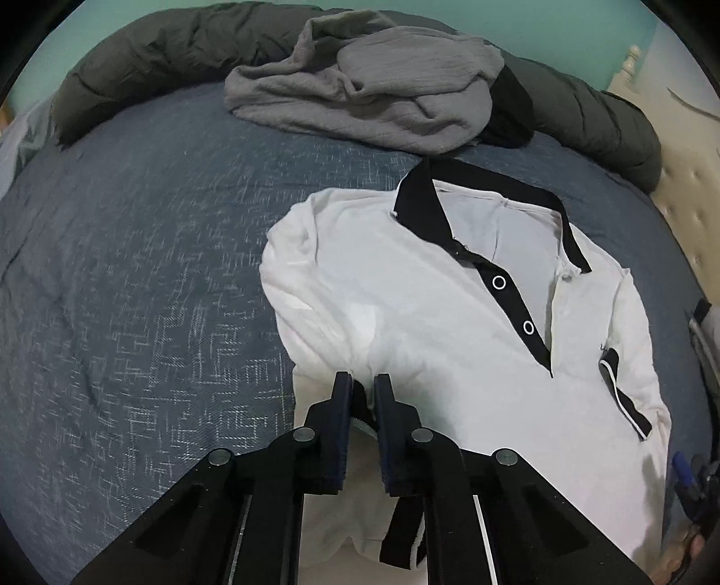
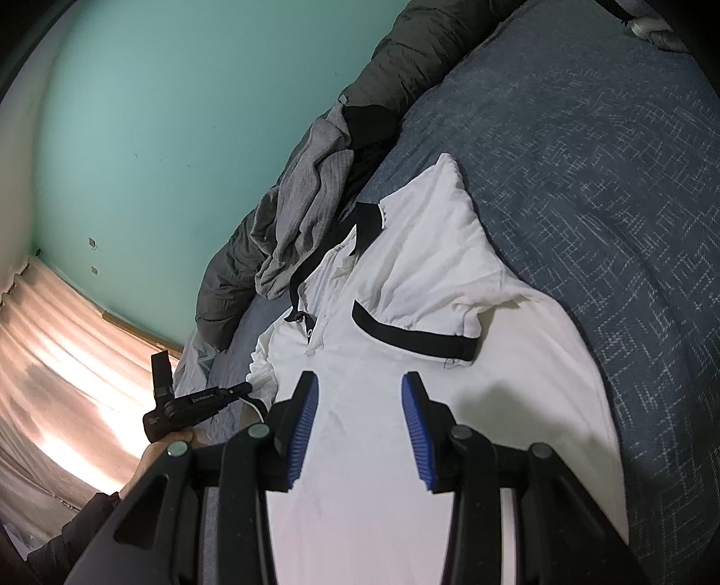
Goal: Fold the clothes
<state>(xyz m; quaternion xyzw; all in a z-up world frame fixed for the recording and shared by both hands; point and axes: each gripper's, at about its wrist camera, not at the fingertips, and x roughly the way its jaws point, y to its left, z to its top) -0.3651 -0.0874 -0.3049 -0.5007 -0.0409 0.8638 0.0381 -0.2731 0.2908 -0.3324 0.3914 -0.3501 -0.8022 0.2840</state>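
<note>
On the blue-grey woven bedspread (image 1: 135,279), seen from the left wrist camera, the far left edge holds a long dark olive quilted duvet roll (image 1: 135,63) that runs along the teal wall (image 1: 562,31). Further right, a crumpled grey knit garment (image 1: 373,94) lies against that roll, just beyond the collar of the white polo shirt with black collar, placket and sleeve trim (image 1: 450,315). The shirt lies front up on the bedspread, its left sleeve already folded inward. At its near left part, the left gripper (image 1: 363,382) has its jaws drawn close together with a ridge of the white fabric pinched between the pads. To the right, the shirt's other black-trimmed sleeve (image 1: 625,396) lies flat near the bed's edge.

In the right wrist view, a pink curtain (image 2: 67,360) hangs at far left, and a person's hand (image 2: 155,454) grips the left tool there. Further right, the right gripper (image 2: 360,405) hovers over the shirt's lower body, its blue-padded jaws spread apart with nothing clamped between them, just short of the folded sleeve's black cuff band (image 2: 405,335).
</note>
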